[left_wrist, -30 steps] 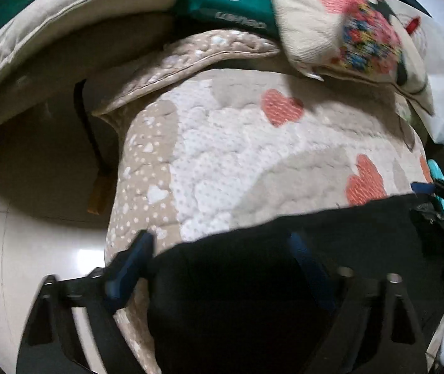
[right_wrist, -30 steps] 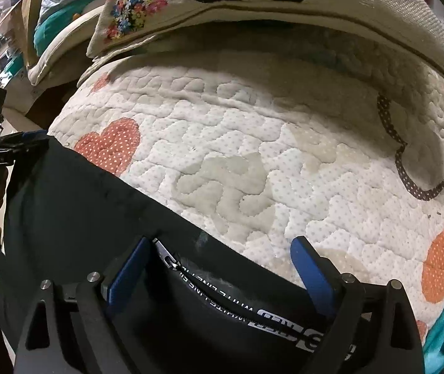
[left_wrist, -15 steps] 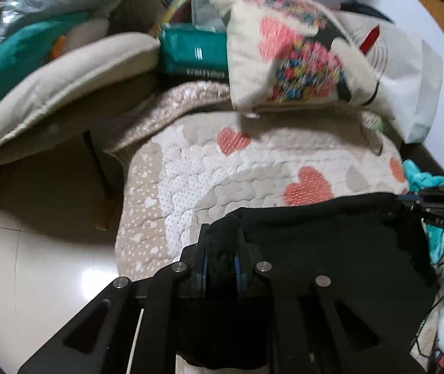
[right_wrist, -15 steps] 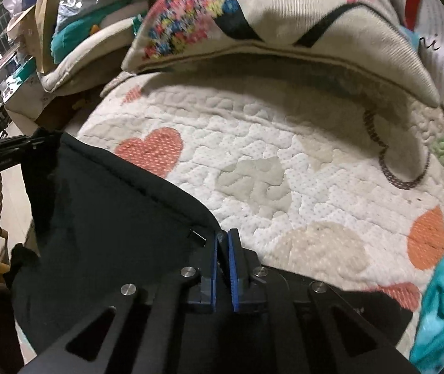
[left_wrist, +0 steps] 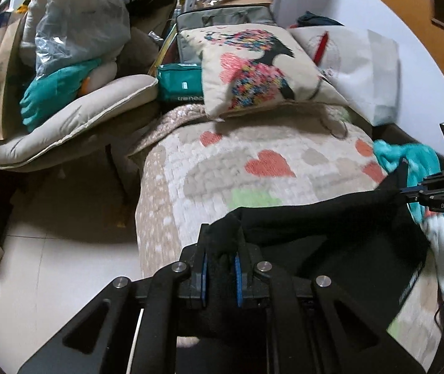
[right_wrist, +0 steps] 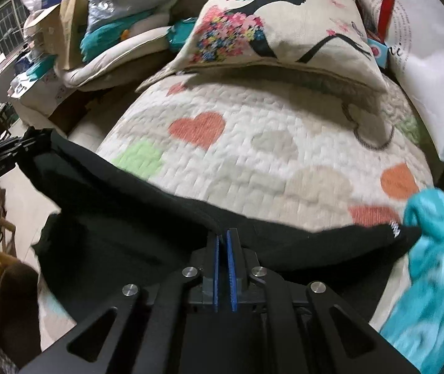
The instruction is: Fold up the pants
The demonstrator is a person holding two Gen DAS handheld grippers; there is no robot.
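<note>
The black pants [left_wrist: 331,230] hang stretched between my two grippers above the near edge of a quilted heart-pattern bed cover [left_wrist: 253,168]. My left gripper [left_wrist: 220,255] is shut on a bunched corner of the pants. My right gripper [right_wrist: 222,243] is shut on the pants' upper edge [right_wrist: 147,205]. Each gripper shows at the far side of the other's view, the right one [left_wrist: 421,191] and the left one [right_wrist: 12,149], both pinching the cloth. The lower part of the pants is hidden behind the gripper bodies.
A flower-print pillow [left_wrist: 253,71] and a white bag [left_wrist: 362,62] lie at the back of the cover. A teal cloth [right_wrist: 431,249] lies on the right. A beige cushion [left_wrist: 75,118] with piled bags stands left; pale floor [left_wrist: 34,280] lies below it.
Both grippers went from open to shut on the pants' edge, then lifted and pulled back, raising the cloth off the cover. More of the room now shows.
</note>
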